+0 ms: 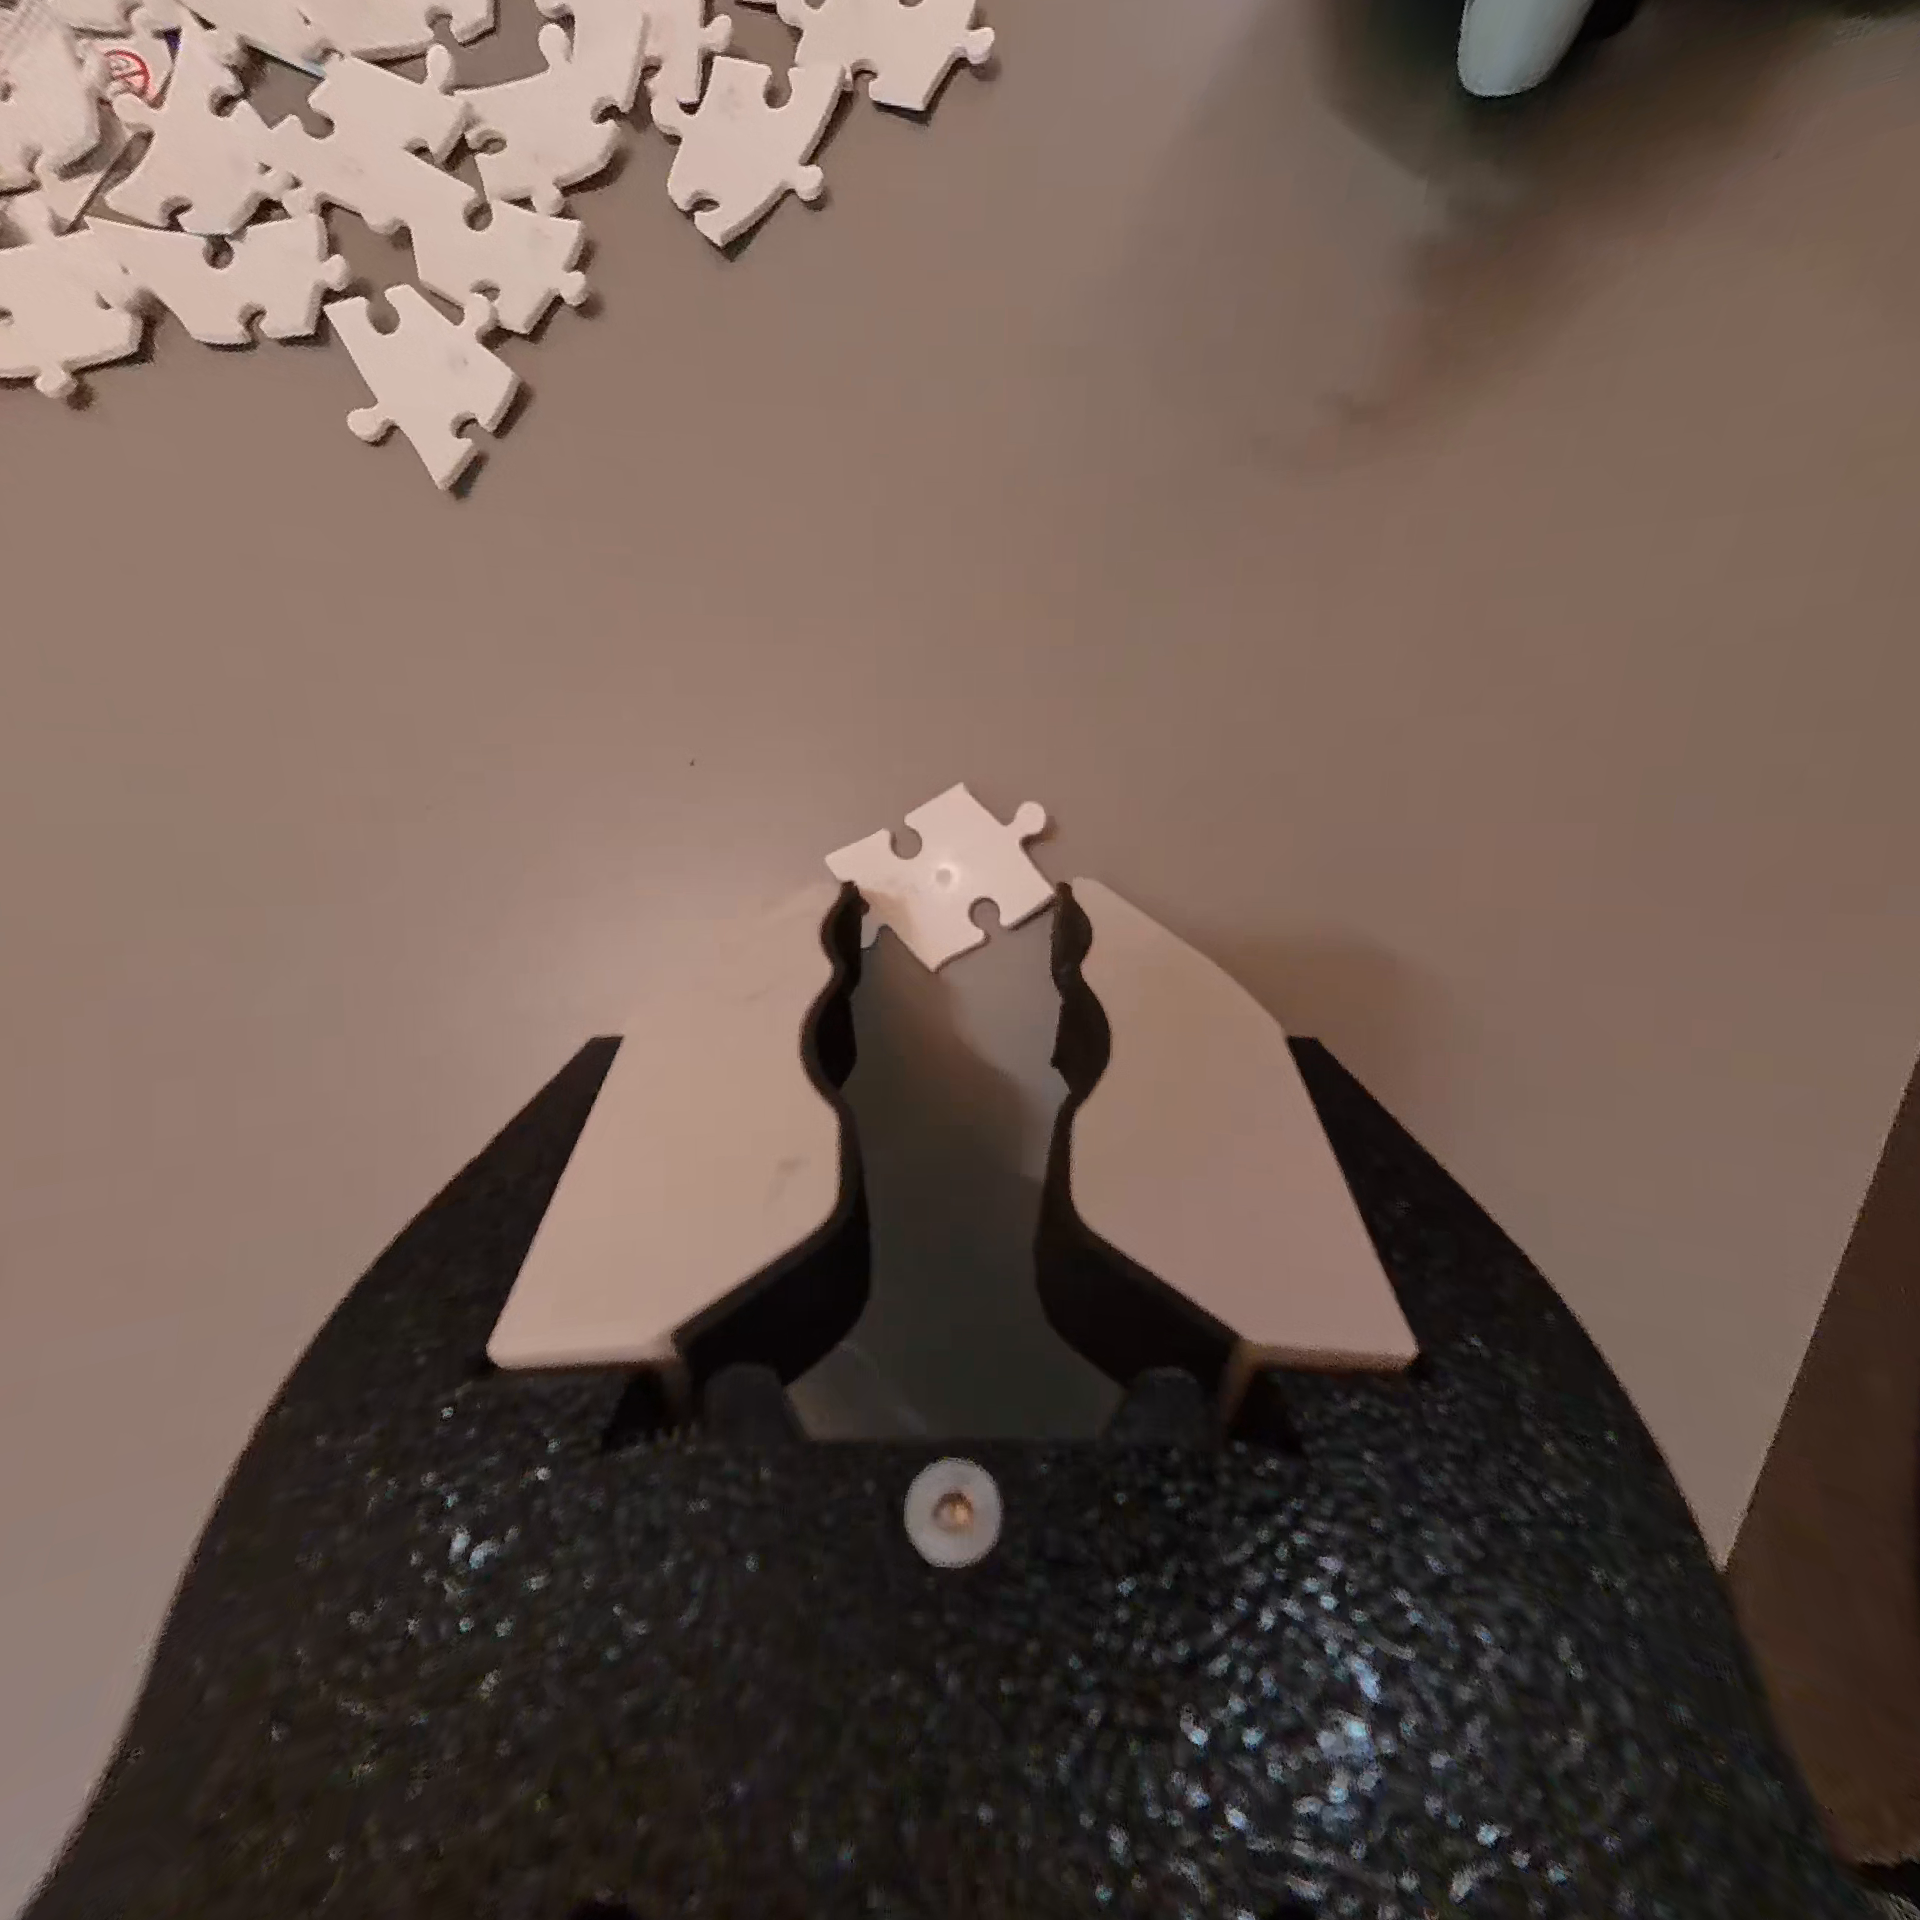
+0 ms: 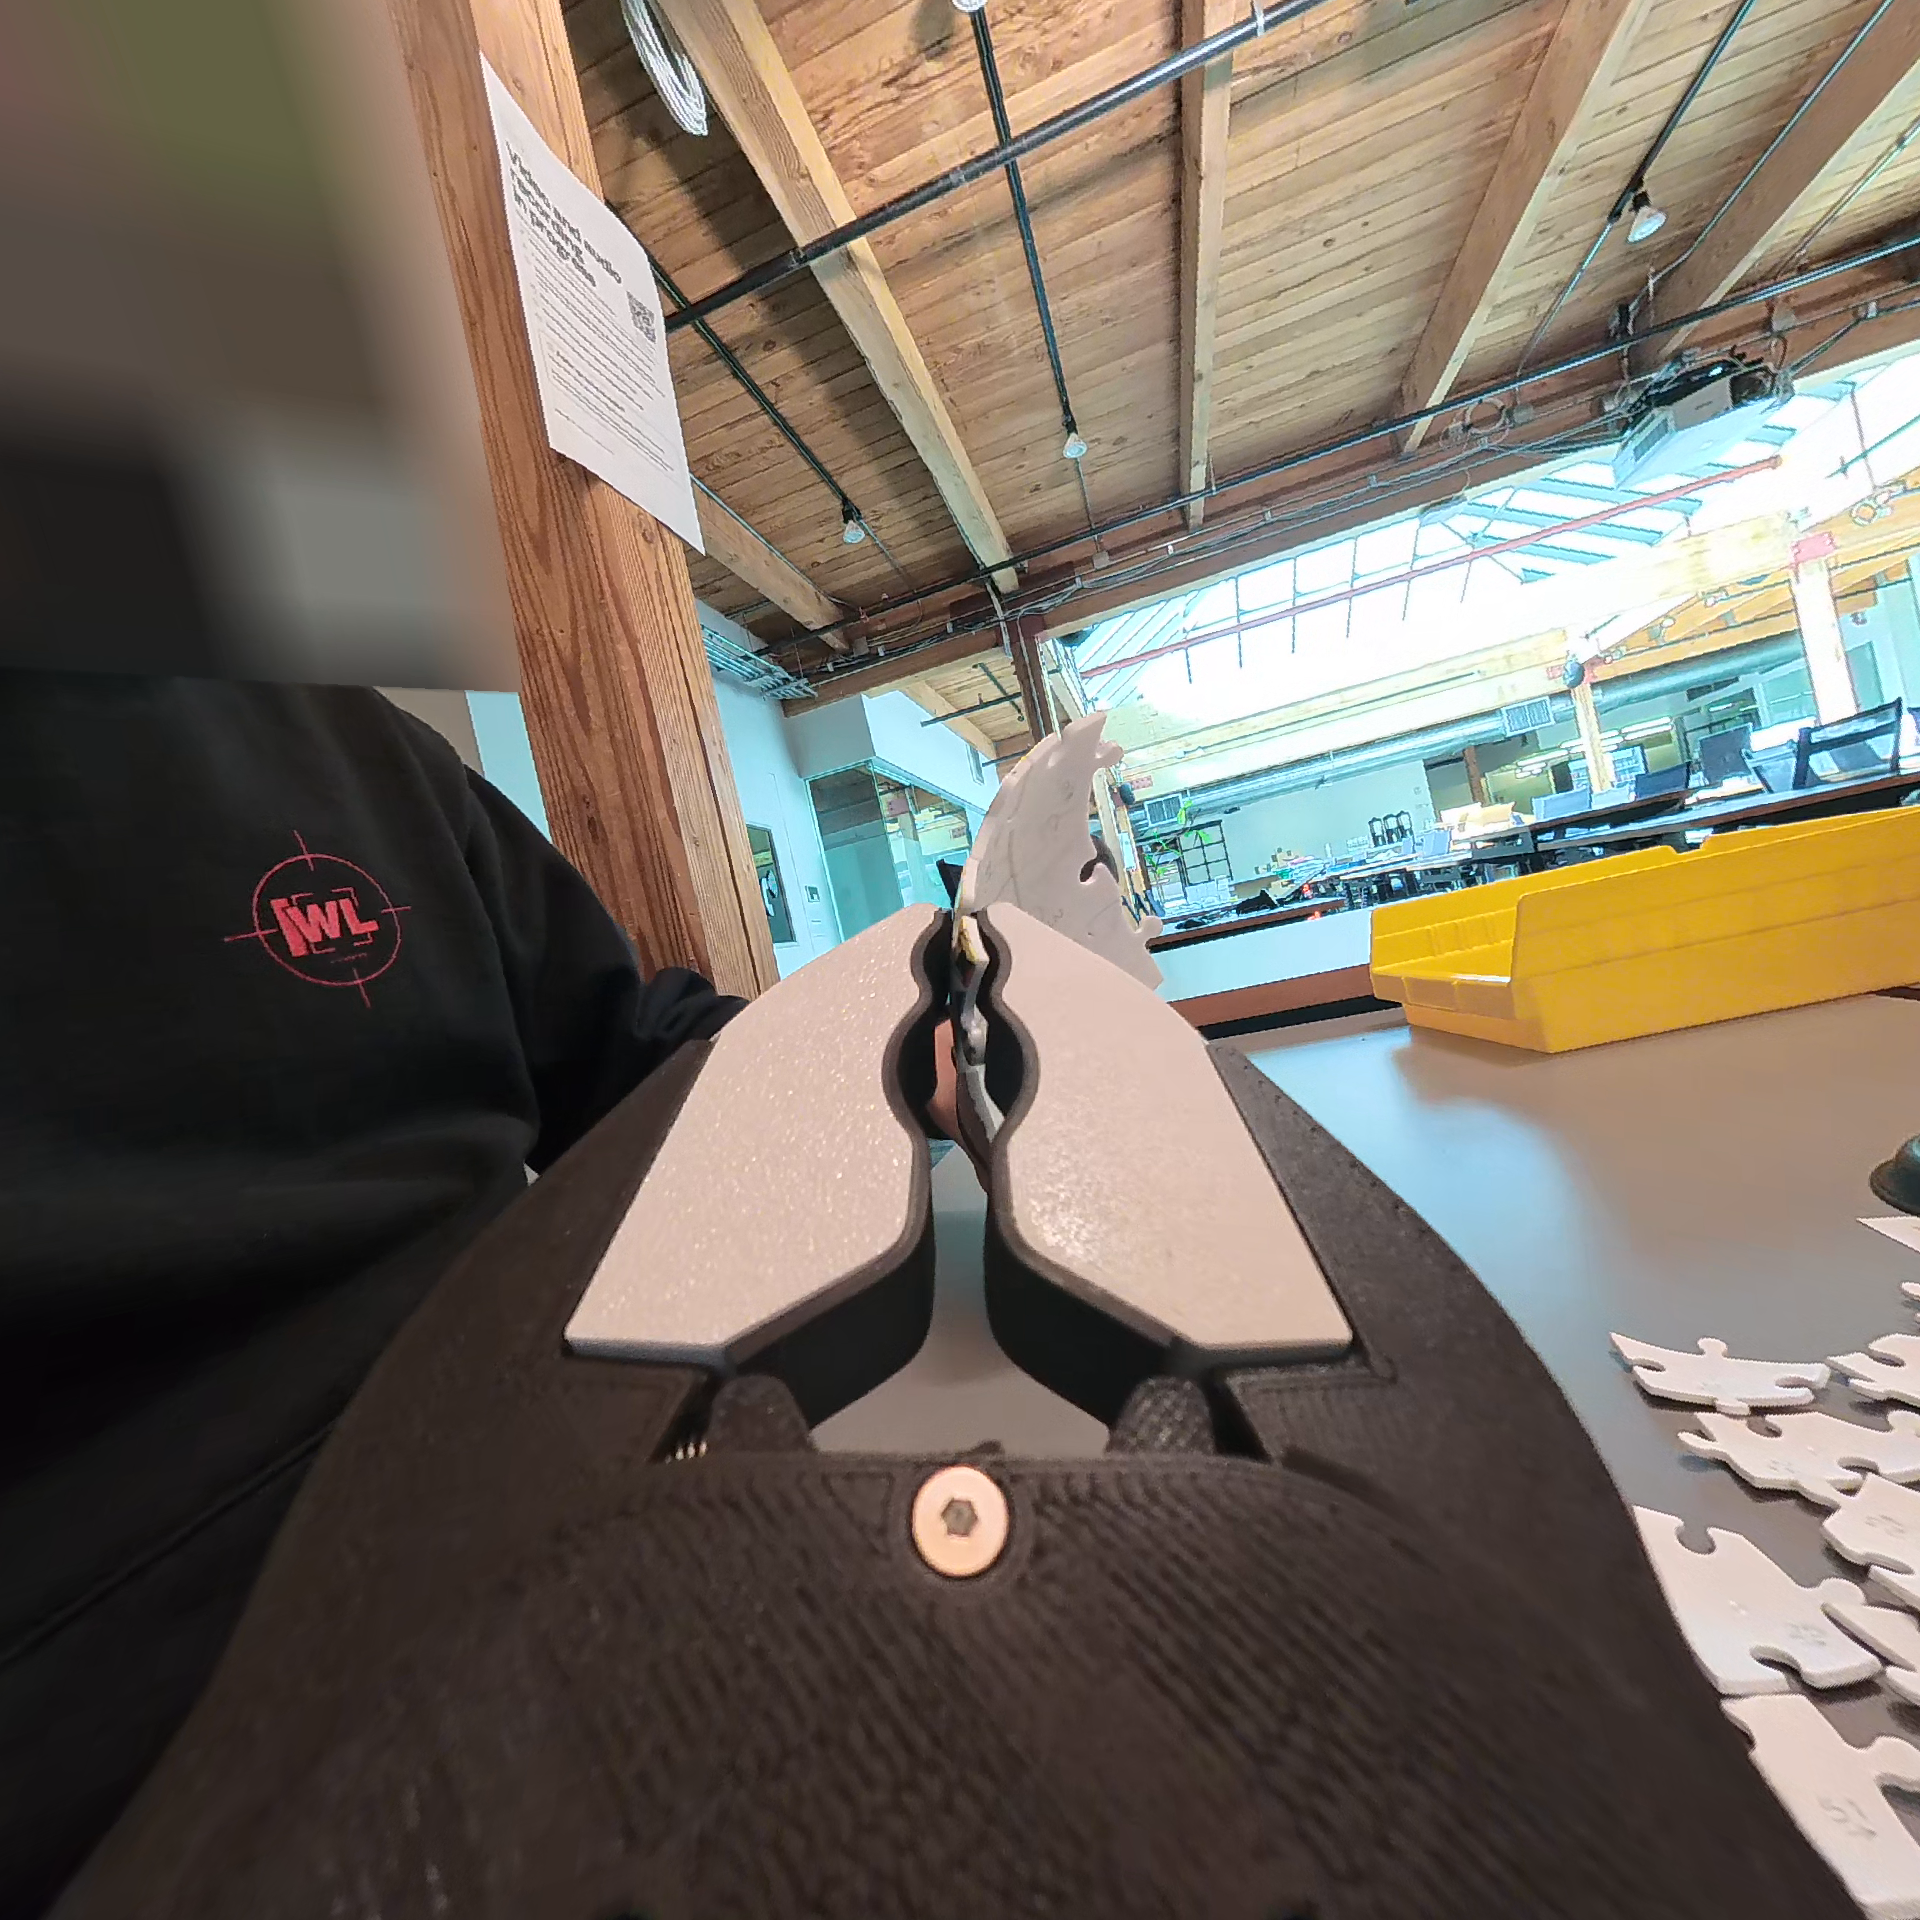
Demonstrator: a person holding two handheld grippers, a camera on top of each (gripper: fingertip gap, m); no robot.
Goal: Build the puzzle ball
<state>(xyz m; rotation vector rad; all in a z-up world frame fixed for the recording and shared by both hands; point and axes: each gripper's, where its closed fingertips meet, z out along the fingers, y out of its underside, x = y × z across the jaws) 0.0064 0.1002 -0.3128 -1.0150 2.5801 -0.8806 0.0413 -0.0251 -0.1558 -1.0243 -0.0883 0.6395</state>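
Note:
A single white puzzle piece (image 1: 940,873) lies flat on the grey table (image 1: 935,571), right at the tips of my left gripper (image 1: 961,899). The left gripper is open and its two fingers straddle the piece; the left fingertip overlaps one corner. A heap of loose white pieces (image 1: 312,187) lies at the far left. My right gripper (image 2: 968,925) is shut on a curved, partly built section of the puzzle ball (image 2: 1049,842), which sticks up beyond the tips, held in the air.
More loose white pieces (image 2: 1787,1455) lie on the table at the right. A yellow bin (image 2: 1642,935) stands at the far right. A person in a black sweatshirt (image 2: 260,1039) is at the left, before a wooden post (image 2: 603,727). The table edge (image 1: 1829,1351) runs close on the right. Some 20 cm of space lies between my two pairs of fingers.

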